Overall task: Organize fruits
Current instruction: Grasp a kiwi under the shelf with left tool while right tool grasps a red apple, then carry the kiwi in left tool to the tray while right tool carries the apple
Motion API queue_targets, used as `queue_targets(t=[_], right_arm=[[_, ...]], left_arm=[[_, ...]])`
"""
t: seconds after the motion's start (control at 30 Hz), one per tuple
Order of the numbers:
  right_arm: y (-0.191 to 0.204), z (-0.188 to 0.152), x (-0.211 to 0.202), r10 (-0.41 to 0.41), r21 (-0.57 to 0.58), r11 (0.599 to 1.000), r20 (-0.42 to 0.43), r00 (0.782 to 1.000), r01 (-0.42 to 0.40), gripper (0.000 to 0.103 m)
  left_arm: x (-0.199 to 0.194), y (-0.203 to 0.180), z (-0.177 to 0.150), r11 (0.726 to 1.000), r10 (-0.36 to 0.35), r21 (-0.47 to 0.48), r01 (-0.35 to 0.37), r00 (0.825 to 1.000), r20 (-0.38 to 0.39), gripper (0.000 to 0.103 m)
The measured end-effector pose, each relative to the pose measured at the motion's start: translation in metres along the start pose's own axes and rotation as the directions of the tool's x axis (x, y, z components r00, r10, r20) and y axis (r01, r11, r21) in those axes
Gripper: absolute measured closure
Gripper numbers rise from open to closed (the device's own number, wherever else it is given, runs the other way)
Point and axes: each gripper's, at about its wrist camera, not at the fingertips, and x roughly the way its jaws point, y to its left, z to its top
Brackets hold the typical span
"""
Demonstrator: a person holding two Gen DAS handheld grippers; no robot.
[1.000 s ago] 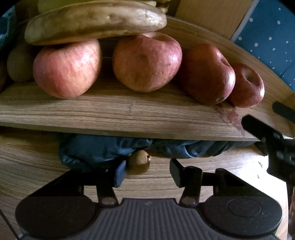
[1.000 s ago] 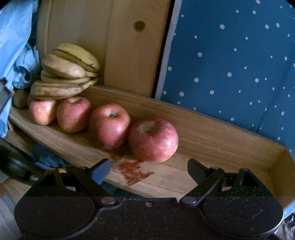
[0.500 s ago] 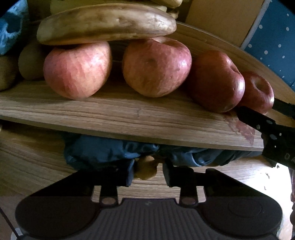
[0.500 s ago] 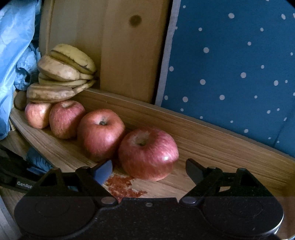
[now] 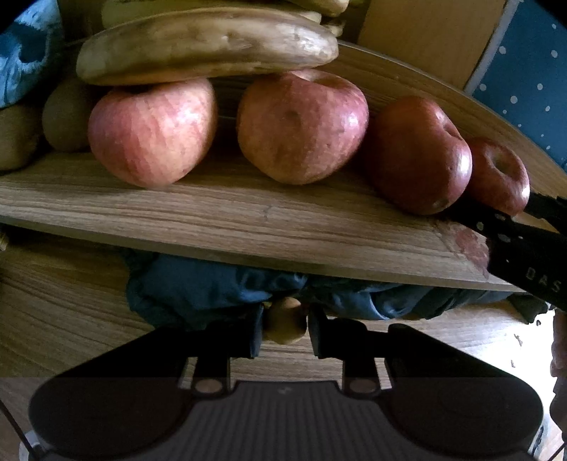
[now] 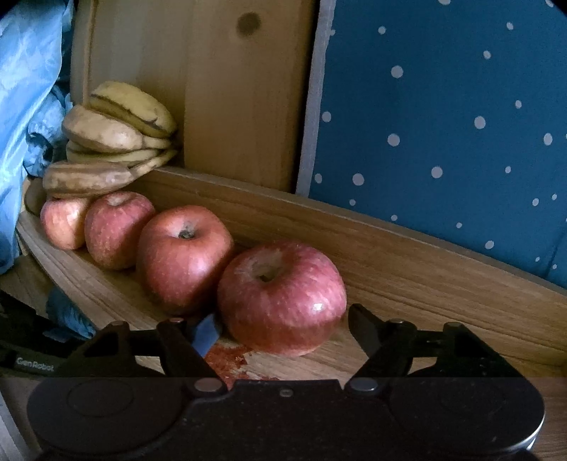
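The top bananas run off the picture's edge, and the wooden tray hides most of the blue cloth.

"GenRobot" on the left tool's body — right tool's side perhaps "DAS".

Four red apples sit side by side in a row along a long wooden tray, browning bananas stacked at the far end (resting partly on two apples). A small tan fruit lies below the tray's edge.
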Motion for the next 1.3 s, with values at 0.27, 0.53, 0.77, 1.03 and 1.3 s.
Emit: queue_targets(t=[0.27,0.53,0.77,1.03,1.3], right_arm=[[-0.005,-0.004,-0.006,0.017,0.023,1.000,0.014,1.000,-0.017,0.030],[-0.006,-0.010,-0.015,0.018,0.038,0.999,0.024,1.000,-0.019,0.031],[-0.005,-0.022,-0.030,0.032,0.078,0.996,0.035,0.999,-0.035,0.031],[0.001,-0.031,-0.051,0.048,0.141,0.989,0.046,0.998,-0.054,0.031],[0.008,-0.034,-0.055,0.064,0.170,0.983,0.061,0.996,-0.074,0.031]], left_arm=[[0.005,-0.006,0.002,1.000,0.002,0.000,-0.002,1.000,-0.004,0.074],[0.006,-0.006,0.002,1.000,-0.007,0.001,0.007,1.000,-0.010,0.075],[0.009,-0.006,0.002,1.000,-0.021,0.008,0.022,1.000,-0.016,0.075],[0.006,-0.003,0.000,0.999,-0.033,0.015,0.033,0.999,-0.021,0.075],[0.001,-0.004,0.004,0.999,-0.040,0.030,0.041,0.999,-0.001,0.075]])
